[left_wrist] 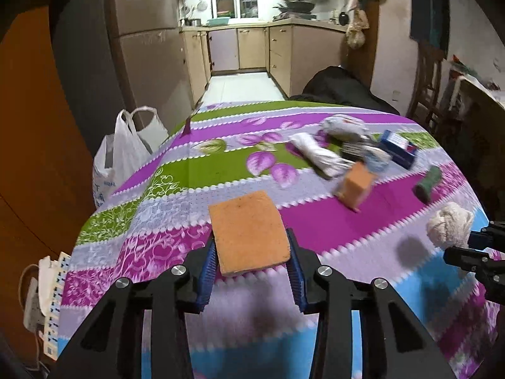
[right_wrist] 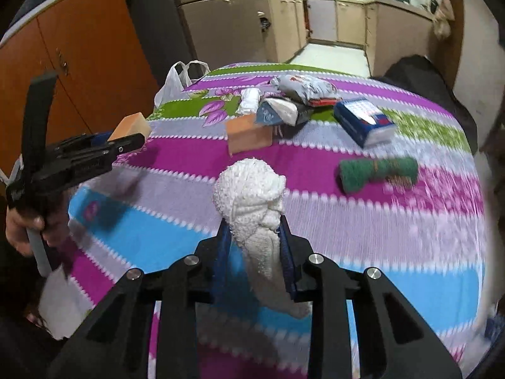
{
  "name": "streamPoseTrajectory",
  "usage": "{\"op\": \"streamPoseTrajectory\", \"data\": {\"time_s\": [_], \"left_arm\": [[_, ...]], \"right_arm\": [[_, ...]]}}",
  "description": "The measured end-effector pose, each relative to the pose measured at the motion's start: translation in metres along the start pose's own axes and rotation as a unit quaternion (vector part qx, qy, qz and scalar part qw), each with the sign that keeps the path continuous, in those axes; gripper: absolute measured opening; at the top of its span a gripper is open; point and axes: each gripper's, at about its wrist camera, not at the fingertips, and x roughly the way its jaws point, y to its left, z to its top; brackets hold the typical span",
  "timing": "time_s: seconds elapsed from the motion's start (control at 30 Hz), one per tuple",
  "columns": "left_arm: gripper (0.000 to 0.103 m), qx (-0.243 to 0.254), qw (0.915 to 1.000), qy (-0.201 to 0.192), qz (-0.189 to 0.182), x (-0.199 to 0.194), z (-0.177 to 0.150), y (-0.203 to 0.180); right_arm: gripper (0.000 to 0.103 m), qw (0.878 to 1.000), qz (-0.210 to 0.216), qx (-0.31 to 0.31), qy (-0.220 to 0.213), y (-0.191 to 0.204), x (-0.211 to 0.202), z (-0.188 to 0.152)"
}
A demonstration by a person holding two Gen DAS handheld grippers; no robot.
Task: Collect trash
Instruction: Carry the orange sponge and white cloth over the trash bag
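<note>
The left hand-held gripper (left_wrist: 251,265) pinches an orange sponge (left_wrist: 247,232) by its side edges above the counter (left_wrist: 347,230); the right hand-held gripper (right_wrist: 255,252) squeezes a white cloth wad (right_wrist: 252,195). Both look light, soft and compressible.

orange sponge (left_wrist: 249,233) and white rag (right_wrist: 252,195) aloft, more trash on tablecloth (right_wrist: 378,221)
</note>
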Motion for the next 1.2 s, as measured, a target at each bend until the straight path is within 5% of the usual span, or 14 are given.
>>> {"op": "streamPoseTrajectory", "data": {"time_s": [0.63,0.93,1.2], "left_arm": [[0.041,0.118,0.9894,-0.085,0.000,-0.096,0.007,-0.116],[0.041,0.176,0.9772,-0.077,-0.091,-0.107,0.022,-0.191],[0.041,0.240,0.9543,-0.061,-0.168,-0.106,0.028,-0.282]], "right_arm": [[0.028,0.994,-0.056,0.075,-0.051,-0.032,-0.117,-0.037],[0.028,0.982,-0.119,0.133,-0.069,-0.089,-0.180,-0.062],[0.028,0.962,-0.181,0.193,-0.071,-0.145,-0.237,-0.090]]}}
